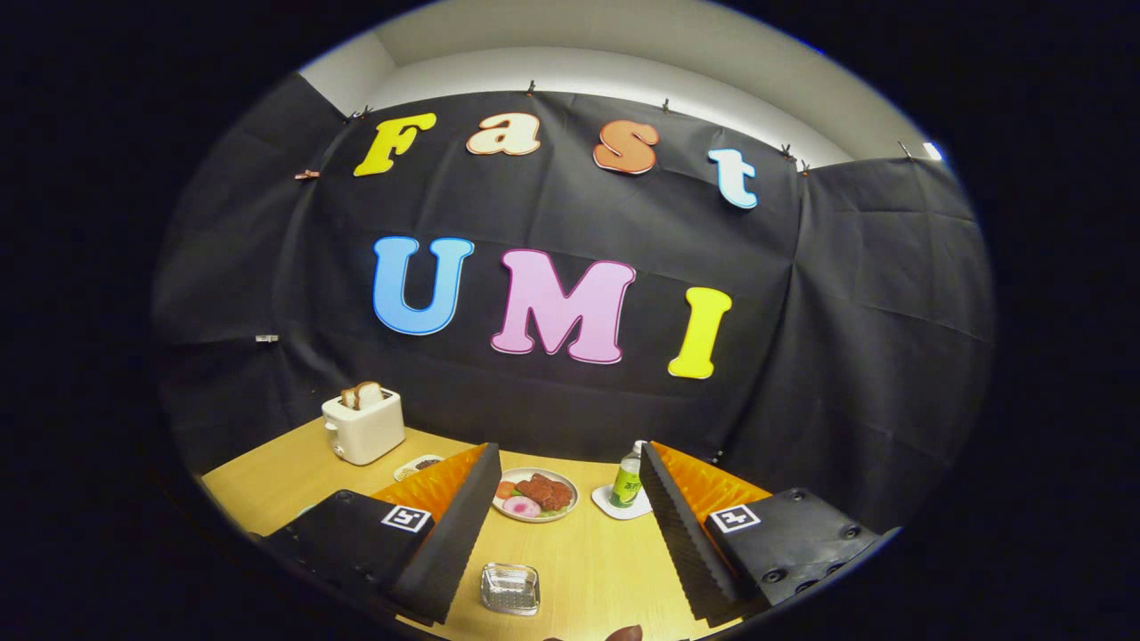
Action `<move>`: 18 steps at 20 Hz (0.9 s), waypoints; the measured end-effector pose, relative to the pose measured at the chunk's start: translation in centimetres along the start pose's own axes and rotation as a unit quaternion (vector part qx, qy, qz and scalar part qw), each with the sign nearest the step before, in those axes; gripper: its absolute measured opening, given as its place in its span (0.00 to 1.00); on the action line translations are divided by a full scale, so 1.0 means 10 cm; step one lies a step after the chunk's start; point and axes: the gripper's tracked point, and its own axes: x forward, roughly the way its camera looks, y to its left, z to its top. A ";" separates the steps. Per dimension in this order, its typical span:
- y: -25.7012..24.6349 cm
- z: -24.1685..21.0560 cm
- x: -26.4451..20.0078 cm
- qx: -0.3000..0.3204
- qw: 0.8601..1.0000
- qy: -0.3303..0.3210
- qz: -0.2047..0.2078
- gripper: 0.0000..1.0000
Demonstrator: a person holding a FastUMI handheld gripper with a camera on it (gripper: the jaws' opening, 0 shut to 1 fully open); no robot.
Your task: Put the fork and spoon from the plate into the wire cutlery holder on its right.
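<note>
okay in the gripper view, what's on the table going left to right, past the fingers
Toaster with bread, small dish, plate of food, green bottle on a coaster. The gripper is open and holds nothing; a glass dish lies between its fingers.

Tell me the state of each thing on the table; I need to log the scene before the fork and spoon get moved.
Gripper: open, fingers apart, holding nothing, above the table.
Toaster: upright, bread slices standing in its slots.
Plate: flat on the table, loaded with food.
Bottle: upright on a coaster, cap on.
Glass dish: between the fingers, looks empty.
Small saucer: beside the toaster, something dark on it.
</note>
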 end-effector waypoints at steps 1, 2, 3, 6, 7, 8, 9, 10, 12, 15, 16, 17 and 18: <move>0.08 0.00 0.04 -0.002 1.000 0.000 0.011 0.97; 0.15 0.04 0.09 -0.005 1.000 -0.002 0.021 0.97; 0.22 0.07 0.13 -0.007 1.000 -0.005 0.029 0.97; 0.37 0.12 0.21 -0.005 0.999 -0.015 0.046 0.97; 0.41 0.13 0.22 -0.004 0.999 -0.016 0.049 0.97; 0.43 0.13 0.22 -0.003 0.999 -0.017 0.050 0.97; 0.45 0.13 0.22 -0.003 0.999 -0.018 0.051 0.97; 0.46 0.13 0.23 -0.004 0.999 -0.018 0.050 0.97; 0.47 0.11 0.22 -0.003 0.999 -0.016 0.050 0.97; 0.49 0.11 0.21 -0.001 0.999 -0.014 0.048 0.97; 0.50 0.11 0.20 -0.002 0.999 -0.014 0.048 0.97; 0.52 0.10 0.20 -0.003 0.999 -0.013 0.049 0.97; 0.53 0.08 0.19 -0.003 0.999 -0.011 0.049 0.97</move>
